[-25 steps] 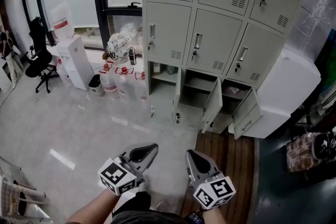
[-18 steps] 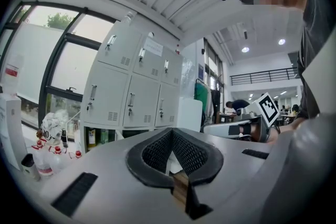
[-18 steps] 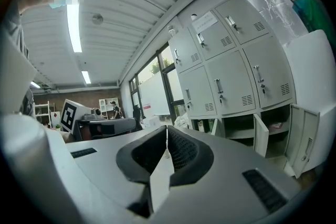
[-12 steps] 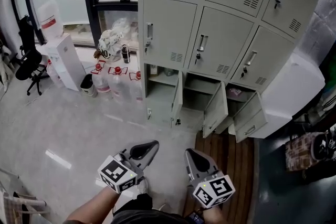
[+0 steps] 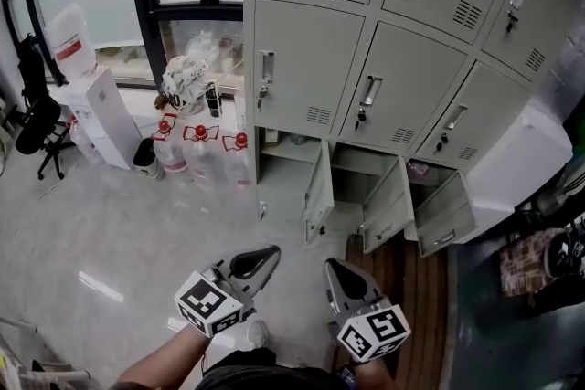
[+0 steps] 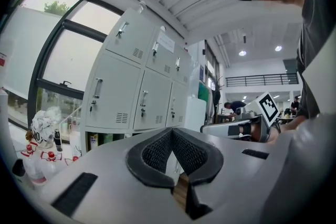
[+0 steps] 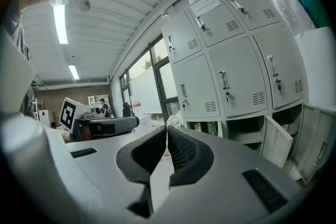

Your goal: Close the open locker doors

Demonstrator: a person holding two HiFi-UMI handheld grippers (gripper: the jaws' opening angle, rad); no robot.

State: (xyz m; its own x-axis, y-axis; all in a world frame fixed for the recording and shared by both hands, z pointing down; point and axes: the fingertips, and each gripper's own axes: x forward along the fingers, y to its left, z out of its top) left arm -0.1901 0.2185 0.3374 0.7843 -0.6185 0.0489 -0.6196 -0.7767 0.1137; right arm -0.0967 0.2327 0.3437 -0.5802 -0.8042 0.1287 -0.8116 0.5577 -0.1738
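A grey bank of lockers [image 5: 393, 41] fills the upper right of the head view. Its bottom row has three open doors: the left door [image 5: 319, 190], the middle door [image 5: 388, 205] and the right door [image 5: 449, 215], all swung outward. My left gripper [image 5: 271, 253] and right gripper [image 5: 331, 267] hang side by side low in the head view, well short of the lockers, both shut with nothing between their jaws. The left gripper view shows the lockers [image 6: 139, 86] at a distance. In the right gripper view an open door [image 7: 277, 140] stands at lower right.
Water bottles with red caps [image 5: 201, 146] and a bag [image 5: 183, 78] stand left of the lockers by the window. A white dispenser [image 5: 91, 114] and an office chair [image 5: 37, 119] are at far left. A white cabinet [image 5: 526, 155] adjoins the lockers' right side. Wooden flooring [image 5: 416, 288] lies before them.
The view has drawn nearer to the lockers and shifted left. Both grippers keep their pose, shut, low in the view.
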